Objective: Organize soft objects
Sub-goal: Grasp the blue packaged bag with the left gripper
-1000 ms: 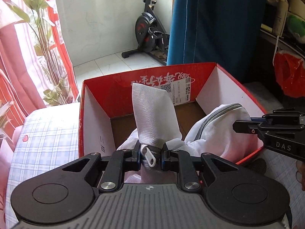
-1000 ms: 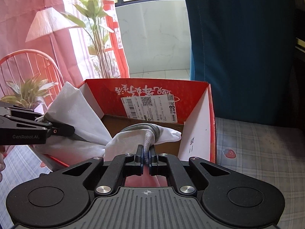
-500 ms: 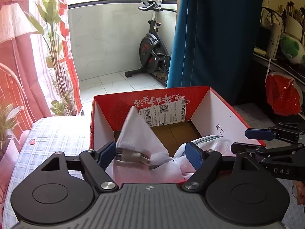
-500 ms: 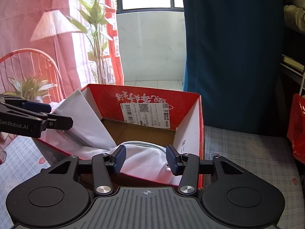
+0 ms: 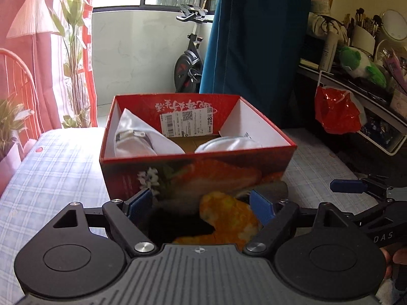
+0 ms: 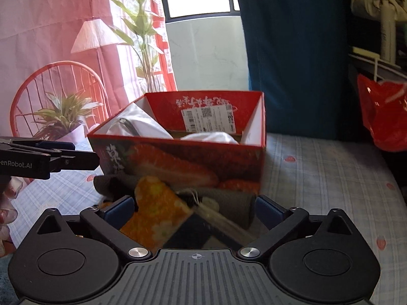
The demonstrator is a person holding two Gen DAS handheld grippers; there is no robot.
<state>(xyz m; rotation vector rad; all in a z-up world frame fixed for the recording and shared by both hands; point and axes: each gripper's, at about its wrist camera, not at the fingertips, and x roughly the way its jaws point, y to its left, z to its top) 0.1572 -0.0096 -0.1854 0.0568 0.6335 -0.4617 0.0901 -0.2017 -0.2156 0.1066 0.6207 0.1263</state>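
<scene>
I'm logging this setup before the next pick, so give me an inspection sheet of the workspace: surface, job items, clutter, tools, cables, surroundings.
Surface: checked blue-and-white bedsheet with small red prints.
Job's things: white zippered garment lies inside the red cardboard box, draped from its left wall across to the right; an orange patterned cloth and a grey cloth lie in front of the box.
Clutter: nothing seen on the sheet besides these.
Grippers: left tool open and empty above the orange cloth; right tool open and empty above both cloths.
Cables: nothing seen.
Surroundings: blue curtain, exercise bike, pink backdrop, potted plant, red plastic bag, crowded shelf.
</scene>
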